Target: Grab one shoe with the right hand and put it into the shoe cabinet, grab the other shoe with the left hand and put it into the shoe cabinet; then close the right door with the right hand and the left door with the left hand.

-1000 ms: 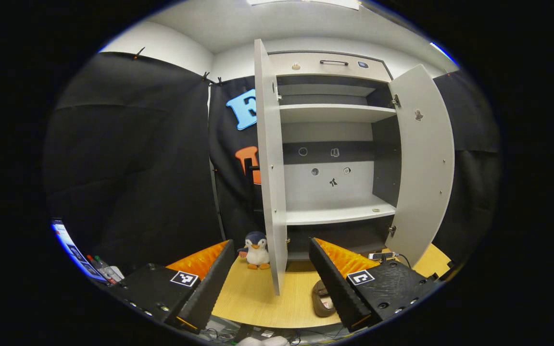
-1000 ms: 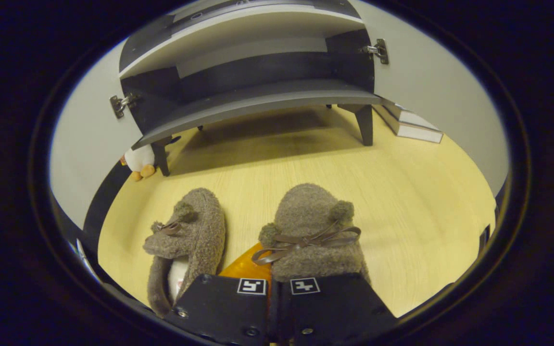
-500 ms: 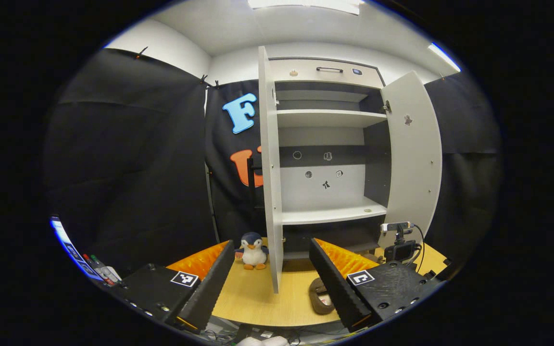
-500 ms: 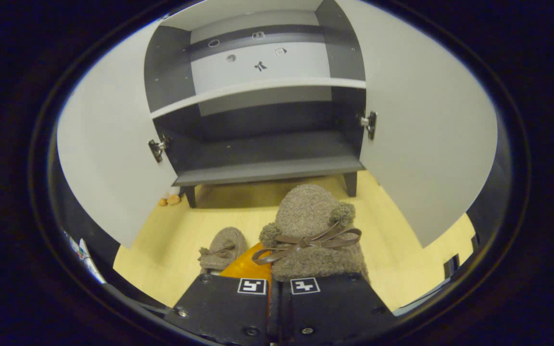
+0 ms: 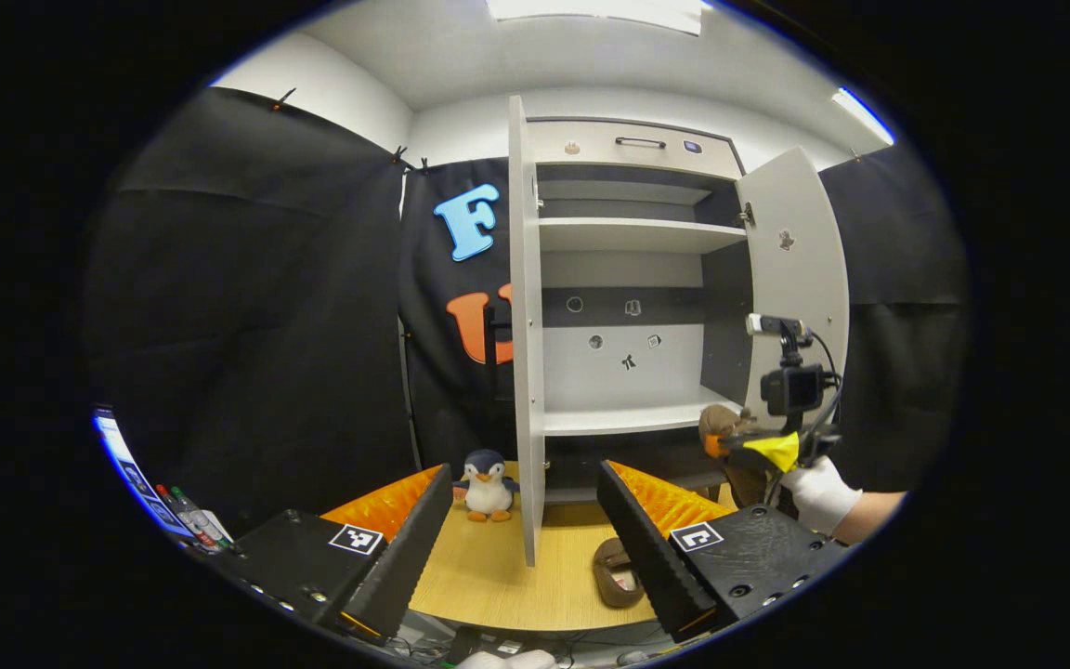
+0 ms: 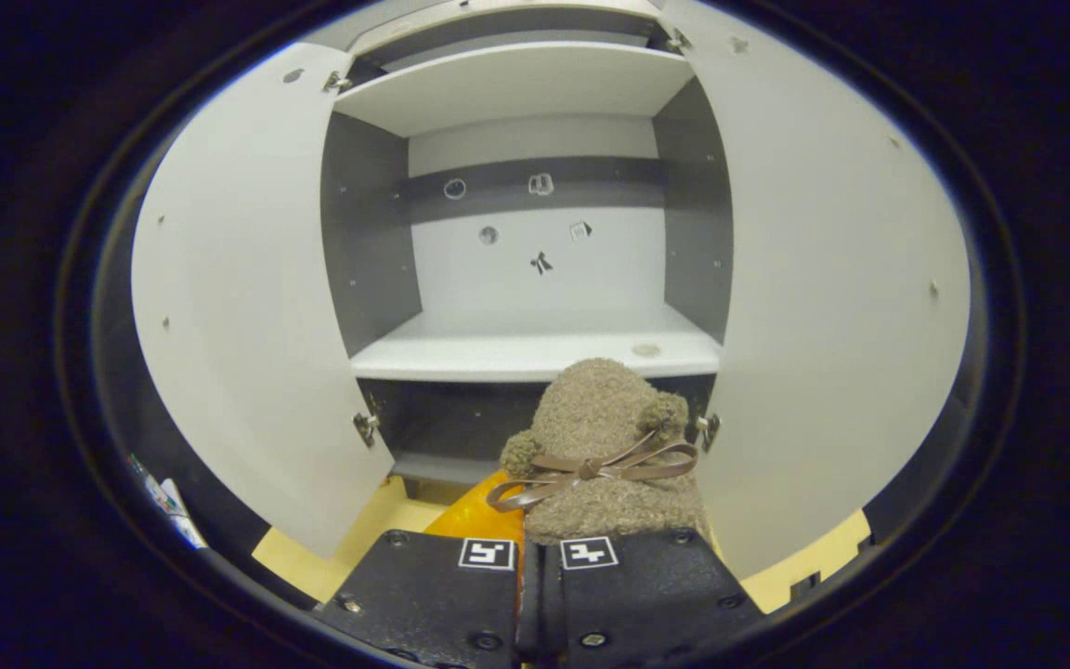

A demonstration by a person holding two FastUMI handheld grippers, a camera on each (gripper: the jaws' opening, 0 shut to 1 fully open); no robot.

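The shoe cabinet [image 6: 521,344] is standing with both doors swung open, its white shelf bare. The right gripper [image 6: 535,548] is clamping a fuzzy brown slipper [image 6: 605,446] and holding it before that shelf. The other slipper [image 5: 616,585] is lying on the wooden floor [image 5: 489,576] beside the left gripper [image 5: 521,520], whose fingers are spread apart. The soft pile could slip from the pinch, or the toe could catch the shelf edge.
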